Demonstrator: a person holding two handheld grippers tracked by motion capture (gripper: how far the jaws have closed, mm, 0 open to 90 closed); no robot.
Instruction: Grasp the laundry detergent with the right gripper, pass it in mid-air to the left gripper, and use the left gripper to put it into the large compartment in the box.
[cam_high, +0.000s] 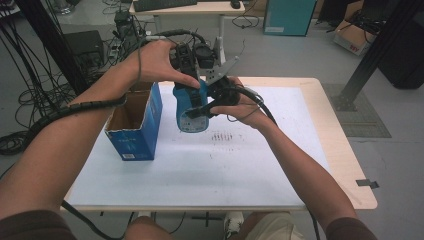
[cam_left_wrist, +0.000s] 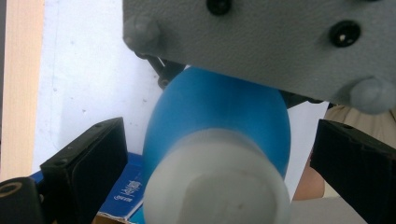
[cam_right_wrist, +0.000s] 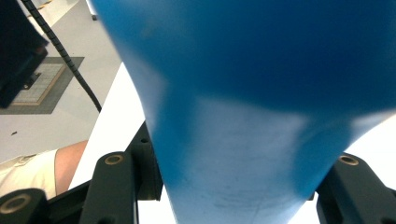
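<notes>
At about nine o'clock on the table (cam_high: 280, 175) stood an open blue cardboard box (cam_high: 135, 125), and just past its right edge, near the centre, a person held a blue bottle (cam_high: 191, 107) with a pale, whitish end in the air between two grippers. The left gripper (cam_high: 192, 82) stood released, its jaws wide of the bottle on either side. The right gripper (cam_high: 210, 107) at three o'clock looked clenched on the bottle's narrower part, so a good handover would probably mean keeping that grip firm until the left jaws closed squarely.
</notes>
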